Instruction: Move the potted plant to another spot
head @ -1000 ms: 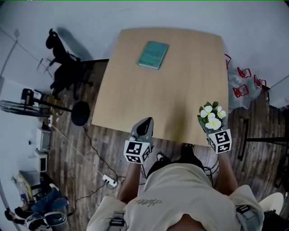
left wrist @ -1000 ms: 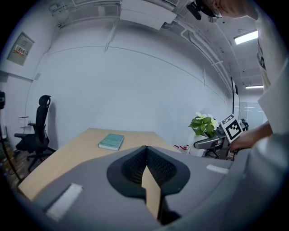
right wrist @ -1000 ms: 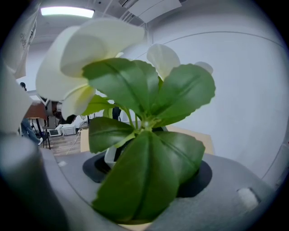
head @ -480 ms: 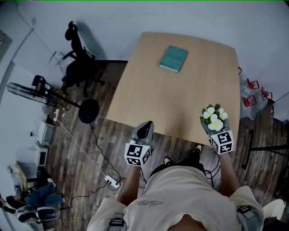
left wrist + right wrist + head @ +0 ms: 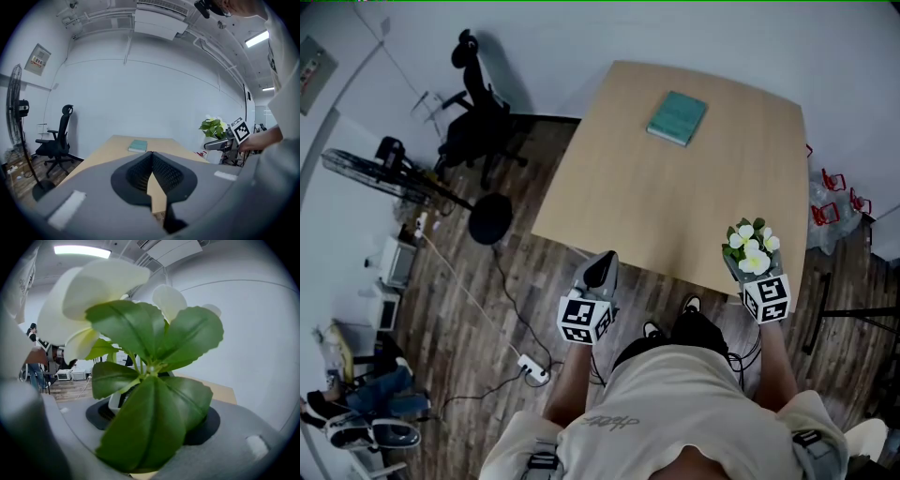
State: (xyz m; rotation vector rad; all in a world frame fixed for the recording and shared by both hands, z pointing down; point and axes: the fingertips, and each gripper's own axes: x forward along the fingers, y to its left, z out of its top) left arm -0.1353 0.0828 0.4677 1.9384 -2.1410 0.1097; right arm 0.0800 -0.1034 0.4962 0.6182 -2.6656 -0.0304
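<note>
In the head view, the potted plant (image 5: 752, 251) is seen at the lower right of the frame, over the near right corner of the table (image 5: 675, 202), close to the table's near edge. White flowers and green leaves are shown from above. The plant is held by the right gripper (image 5: 750, 272), whose marker cube sits just below it in the frame. In the right gripper view, a white pot is seen between the two dark jaw pads, with the jaws set partly apart and closed against its sides; most of that view is filled by broad leaves and a pale blossom. Whether the pot's base touches the tabletop cannot be made out, as it is hidden by the foliage and the gripper; it appears to be carried.

The left gripper (image 5: 600, 269) is shown at the lower middle of the head view, off the table's near edge and above the wooden floor. In the left gripper view, its jaws are seen brought together at the tips, with nothing held between them.

A teal book (image 5: 677, 118) is lying flat at the far side of the table, well apart from the plant. At the upper left, a black office chair (image 5: 478, 127) and a standing fan (image 5: 389, 173) are placed against the wall, and a white power strip (image 5: 534, 373) is lying on the floor at the lower left.
</note>
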